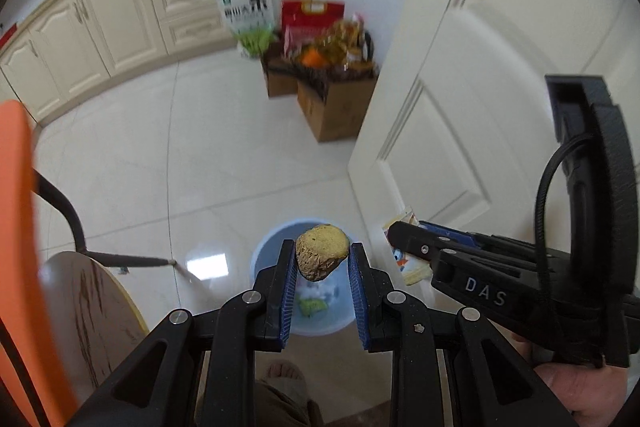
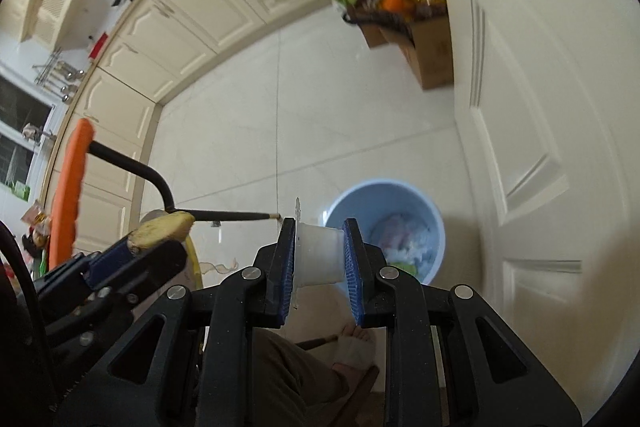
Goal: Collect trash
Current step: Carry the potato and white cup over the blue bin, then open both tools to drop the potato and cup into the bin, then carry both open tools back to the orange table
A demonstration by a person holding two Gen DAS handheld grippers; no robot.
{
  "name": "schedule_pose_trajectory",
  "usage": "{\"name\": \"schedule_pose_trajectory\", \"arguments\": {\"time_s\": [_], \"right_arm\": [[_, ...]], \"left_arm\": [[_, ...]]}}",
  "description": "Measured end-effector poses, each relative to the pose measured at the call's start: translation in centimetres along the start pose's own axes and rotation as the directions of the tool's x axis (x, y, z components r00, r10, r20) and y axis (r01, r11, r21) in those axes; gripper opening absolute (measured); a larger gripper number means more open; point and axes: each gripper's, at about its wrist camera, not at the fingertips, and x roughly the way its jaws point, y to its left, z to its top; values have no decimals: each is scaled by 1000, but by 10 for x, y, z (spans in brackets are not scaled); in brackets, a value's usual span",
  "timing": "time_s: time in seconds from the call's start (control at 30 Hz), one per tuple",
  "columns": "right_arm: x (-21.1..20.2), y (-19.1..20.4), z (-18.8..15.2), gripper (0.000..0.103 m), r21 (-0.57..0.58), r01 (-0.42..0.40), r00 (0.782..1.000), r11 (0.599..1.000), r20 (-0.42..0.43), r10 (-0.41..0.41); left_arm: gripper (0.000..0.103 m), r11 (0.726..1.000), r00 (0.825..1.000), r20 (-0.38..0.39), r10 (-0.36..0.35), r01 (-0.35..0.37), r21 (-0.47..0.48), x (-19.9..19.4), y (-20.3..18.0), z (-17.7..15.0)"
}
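Left tool (image 1: 322,257) clamped on yellowish food lump (image 1: 321,251), lower centre, above blue bin (image 1: 260,259). Right tool (image 2: 319,245) clamped on white plastic cup (image 2: 318,255), lower centre; bin just right, on floor by door (image 2: 540,87).

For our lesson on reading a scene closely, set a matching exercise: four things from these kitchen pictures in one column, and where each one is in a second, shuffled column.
Things
1. lumpy yellow-brown piece of food
2. small white plastic cup
3. round pale blue plastic bin
4. brown cardboard boxes

Places
A. on the floor by the white door, trash inside
B. between the right gripper's jaws
C. far corner, stuffed with packets
D. between the left gripper's jaws

Pairs: 1-D, 2-B, 3-A, 4-C
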Motion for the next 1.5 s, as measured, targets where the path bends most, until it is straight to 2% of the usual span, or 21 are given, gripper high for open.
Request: {"name": "schedule_pose_trajectory", "arguments": {"time_s": [0.13, 0.3, 0.33, 0.37, 0.43, 0.5, 0.53, 0.57, 0.6, 0.63, 0.67, 0.7, 0.8, 0.93, 1.13, 1.27, 1.5], "right_arm": [[16, -13, 3, 21, 27, 0, 1000, 1000, -25, 1], [31, -27, 10, 24, 65, 8, 999, 998, -48, -5], [33, -28, 11, 25, 73, 7, 999, 997, -51, -3], [34, -30, 12, 27, 84, -1, 999, 996, -54, 6], [37, -33, 13, 34, 92, -1, 998, 996, -58, 6], [36, -34, 12, 46, 98, 14, 999, 995, -50, -9], [35, -35, 13, 50, 103, 18, 999, 995, -47, -13], [33, -35, 13, 59, 112, 22, 999, 994, -39, -18], [32, -35, 13, 71, 116, 23, 999, 993, -32, -20], [29, -35, 13, 80, 121, 31, 999, 992, -24, -28], [27, -35, 13, 98, 131, 45, 999, 990, -14, -44], [24, -36, 12, 103, 145, 57, 998, 988, -9, -56], [22, -36, 12, 103, 163, 45, 999, 986, -29, -41], [5, -30, 11, 103, 174, 46, 999, 984, 1, -47], [-36, -10, 9, 103, 164, 34, 997, 986, 69, -46], [-71, 18, 5, 103, 137, 13, 990, 990, 135, -32], [-132, 83, -6, 103, 21, -28, 970, 999, 244, 23]], "left_arm": [[22, 1000, 999, -47, 9, -10, -14, 32, -9, 34], [24, 1000, 996, -85, 25, -27, -15, 49, -9, 45], [25, 999, 996, -88, 27, -28, -14, 51, -9, 47], [31, 999, 995, -90, 30, -32, -15, 51, -9, 48], [46, 999, 995, -87, 40, -42, -18, 49, -7, 45], [65, 998, 995, -84, 55, -57, -22, 51, -6, 45], [68, 998, 995, -80, 62, -65, -25, 49, -6, 42], [71, 997, 995, -76, 71, -73, -28, 43, -4, 38], [74, 996, 994, -74, 79, -81, -31, 43, -5, 38], [75, 996, 993, -74, 87, -89, -31, 42, -6, 37], [76, 995, 993, -73, 94, -96, -30, 42, -8, 37], [77, 994, 993, -70, 99, -102, -28, 41, -10, 36], [85, 996, 995, -40, 90, -91, -16, 30, -19, 30], [85, 998, 998, -2, 67, -67, -16, 12, -25, 18], [87, 999, 996, 76, 42, -42, -10, -47, -17, -8], [96, 1000, 988, 154, 26, -23, -18, -94, -11, -29], [102, 997, 963, 268, 25, -3, -83, -175, 16, -84]]}}
